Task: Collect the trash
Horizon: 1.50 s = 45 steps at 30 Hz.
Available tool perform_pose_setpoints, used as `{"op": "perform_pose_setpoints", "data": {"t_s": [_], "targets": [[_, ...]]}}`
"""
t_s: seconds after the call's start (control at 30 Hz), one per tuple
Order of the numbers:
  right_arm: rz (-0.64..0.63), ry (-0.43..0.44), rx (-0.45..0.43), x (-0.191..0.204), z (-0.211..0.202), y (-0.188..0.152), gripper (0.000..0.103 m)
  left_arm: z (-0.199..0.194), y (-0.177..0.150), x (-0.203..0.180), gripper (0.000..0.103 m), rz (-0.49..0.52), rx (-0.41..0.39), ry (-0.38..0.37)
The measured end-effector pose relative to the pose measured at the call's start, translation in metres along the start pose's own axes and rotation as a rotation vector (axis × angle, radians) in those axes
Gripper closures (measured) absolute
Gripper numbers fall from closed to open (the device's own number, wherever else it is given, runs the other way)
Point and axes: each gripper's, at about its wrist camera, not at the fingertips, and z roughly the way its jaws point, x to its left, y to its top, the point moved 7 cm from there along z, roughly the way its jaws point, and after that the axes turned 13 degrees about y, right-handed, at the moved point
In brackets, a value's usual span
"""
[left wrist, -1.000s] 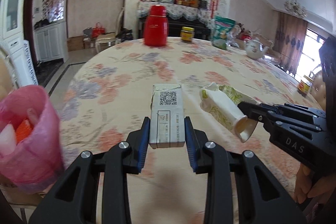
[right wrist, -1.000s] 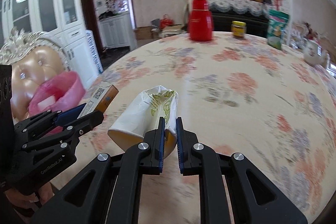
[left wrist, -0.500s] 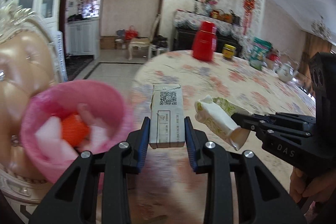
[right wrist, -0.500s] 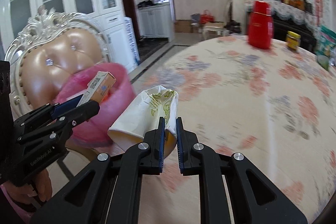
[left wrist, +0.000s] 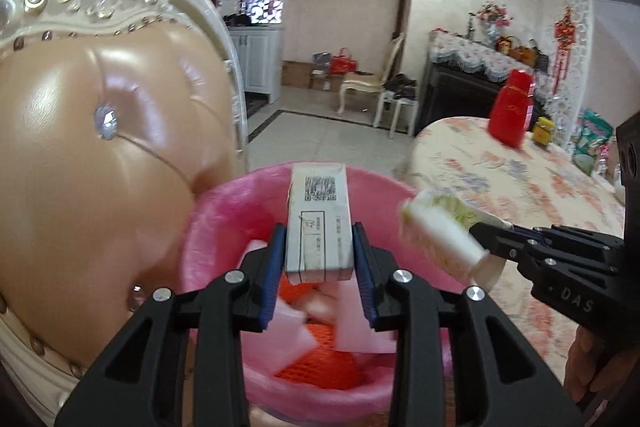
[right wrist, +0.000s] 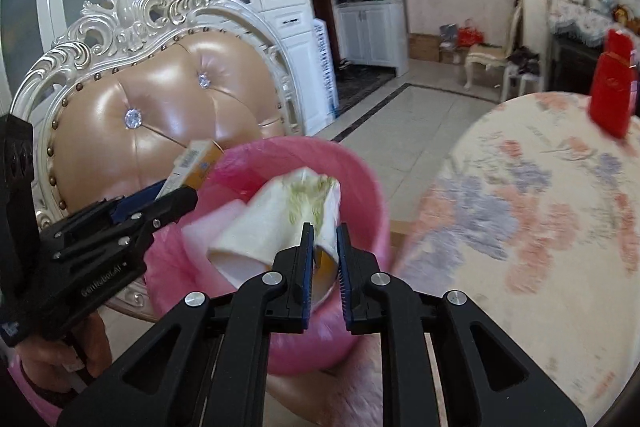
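My left gripper (left wrist: 319, 247) is shut on a small grey carton with a QR code (left wrist: 319, 219) and holds it above a pink-lined trash bin (left wrist: 208, 227). The bin holds white and orange scraps (left wrist: 320, 375). My right gripper (right wrist: 323, 247) is shut on a crumpled white paper cup with green print (right wrist: 280, 223), over the same bin (right wrist: 360, 183). In the left wrist view the cup (left wrist: 440, 235) hangs at the bin's right rim. In the right wrist view the carton (right wrist: 196, 163) sits over the bin's left rim.
An ornate chair with a tan padded back (left wrist: 92, 155) stands right behind the bin; it also shows in the right wrist view (right wrist: 160, 115). The floral-cloth table (right wrist: 540, 227) lies to the right, with a red jug (left wrist: 514, 115) on it. Tiled floor (left wrist: 320, 143) stretches beyond.
Both grippers have swung left, off the table to above the pink bin, each still holding its item. The bin now sits directly under the carton and cup.
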Motion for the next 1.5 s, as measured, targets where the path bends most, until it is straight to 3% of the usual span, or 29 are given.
{"op": "perform_pose_setpoints", "data": {"t_s": [0.07,0.2,0.33,0.43,0.57,0.83,1.07,1.17,1.4,1.5], "targets": [[0.005,-0.004,0.001,-0.004,0.005,-0.001,0.037,0.003,-0.002,0.010,0.039,-0.012,-0.004,0.044],[0.051,0.023,-0.058,-0.012,-0.016,0.000,0.035,-0.006,-0.006,0.028,0.029,-0.055,-0.006,0.070],[0.063,0.018,-0.119,-0.016,-0.055,0.001,0.035,-0.044,-0.006,0.039,0.004,-0.086,-0.092,0.133],[0.061,0.003,-0.159,-0.017,-0.088,-0.003,0.032,-0.084,-0.005,0.030,0.005,-0.081,-0.190,0.155],[0.026,-0.010,-0.183,-0.013,-0.130,-0.016,0.022,-0.124,-0.007,0.009,0.005,-0.078,-0.253,0.146],[-0.059,0.014,-0.223,-0.009,-0.200,-0.047,0.018,-0.190,-0.029,-0.038,0.005,-0.069,-0.256,0.114],[-0.150,0.045,-0.210,0.002,-0.215,-0.056,0.018,-0.241,-0.049,-0.071,0.005,-0.060,-0.283,0.133],[-0.171,0.072,-0.225,0.004,-0.220,-0.056,0.018,-0.254,-0.053,-0.078,0.005,-0.069,-0.293,0.180],[-0.196,0.104,-0.203,0.006,-0.216,-0.060,0.018,-0.266,-0.058,-0.090,0.005,-0.047,-0.311,0.255],[-0.200,0.104,-0.207,0.006,-0.217,-0.060,0.018,-0.263,-0.064,-0.089,0.005,-0.069,-0.272,0.246]]}}
